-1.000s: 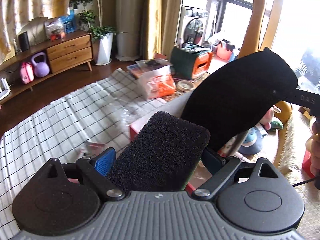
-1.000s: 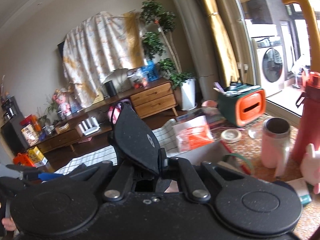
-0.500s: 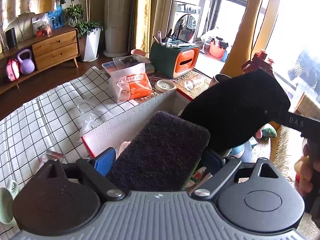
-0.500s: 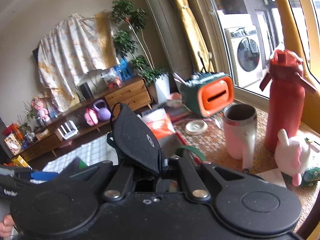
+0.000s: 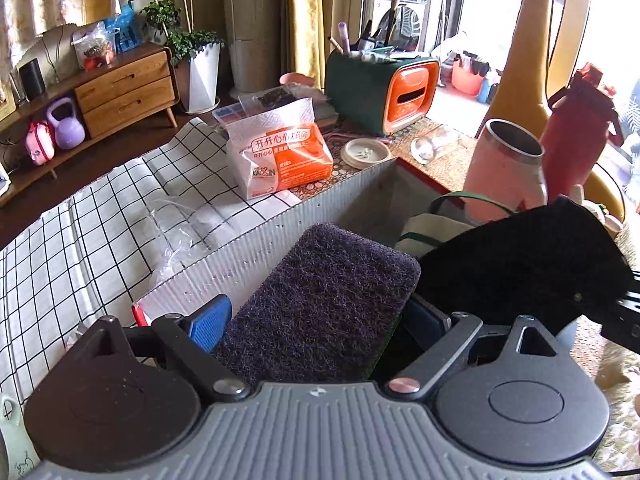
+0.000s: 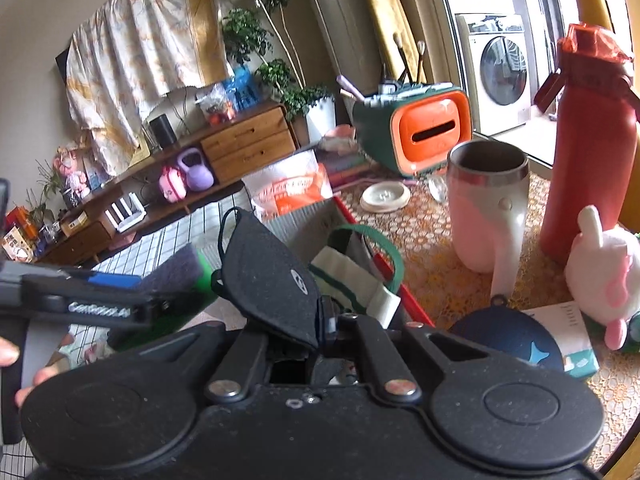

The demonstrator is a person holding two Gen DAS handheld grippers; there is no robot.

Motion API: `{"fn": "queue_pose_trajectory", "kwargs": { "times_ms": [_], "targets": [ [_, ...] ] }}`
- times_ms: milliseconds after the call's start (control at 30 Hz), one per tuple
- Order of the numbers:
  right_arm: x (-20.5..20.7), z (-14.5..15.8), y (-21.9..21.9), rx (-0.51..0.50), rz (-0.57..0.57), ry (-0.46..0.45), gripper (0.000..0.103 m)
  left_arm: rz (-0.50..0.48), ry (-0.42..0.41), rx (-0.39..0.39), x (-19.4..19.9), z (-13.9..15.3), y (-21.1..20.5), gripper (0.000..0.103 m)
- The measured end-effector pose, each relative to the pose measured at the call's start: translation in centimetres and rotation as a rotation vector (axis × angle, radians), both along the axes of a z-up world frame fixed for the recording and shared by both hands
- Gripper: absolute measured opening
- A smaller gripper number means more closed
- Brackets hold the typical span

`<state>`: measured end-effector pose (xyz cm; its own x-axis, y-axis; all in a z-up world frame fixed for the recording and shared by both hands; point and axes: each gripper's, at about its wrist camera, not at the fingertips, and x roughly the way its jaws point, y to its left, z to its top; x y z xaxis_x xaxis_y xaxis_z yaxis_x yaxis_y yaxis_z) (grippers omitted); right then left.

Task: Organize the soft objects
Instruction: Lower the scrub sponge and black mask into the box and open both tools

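- Our left gripper (image 5: 316, 320) is clenched on a dark sponge (image 5: 320, 304), pinched between its blue pads (image 5: 210, 322); the sponge sticks out forward from the jaws, with a green underside showing in the right wrist view.
- Our right gripper (image 6: 316, 328) is closed nearly tight on a black mask (image 6: 268, 268), which stands up from the jaws and leans left, its ear loop hanging free.
- Just ahead of both grippers sits a grey box (image 5: 340, 200) with red edges; a white cloth with green trim (image 6: 352, 272) lies over its near right rim.
- The sponge hovers over the near wall of the box, with the mask just to its right.
- Left of the box the table carries a checked cloth (image 5: 80, 232); beyond the box lies an orange tissue pack (image 5: 280, 156).
- To the right stand a pink cup (image 6: 486, 208), a red bottle (image 6: 588, 140) and a plush toy (image 6: 600, 272).
- Farther off we see a green-and-orange holder (image 6: 416, 132), a wooden cabinet (image 5: 124, 92) and a washing machine (image 6: 496, 72).
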<state>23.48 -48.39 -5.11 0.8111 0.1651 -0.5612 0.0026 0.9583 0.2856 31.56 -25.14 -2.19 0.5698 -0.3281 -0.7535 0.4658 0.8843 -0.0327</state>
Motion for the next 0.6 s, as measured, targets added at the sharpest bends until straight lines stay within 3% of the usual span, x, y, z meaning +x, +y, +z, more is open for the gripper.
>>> {"fn": "queue_pose_trajectory", "kwargs": {
  "times_ms": [200,600],
  "targets": [
    [0.3,-0.6,-0.4,0.01,-0.012,0.015,0.008,0.014,-0.011,0.05,2.1,-2.1,-0.5,0.093],
    [0.1,-0.6,-1.1,-0.011,-0.029,0.037,0.027,0.012,0.022,0.14,4.2,-5.3,-1.8,0.093]
  ]
}}
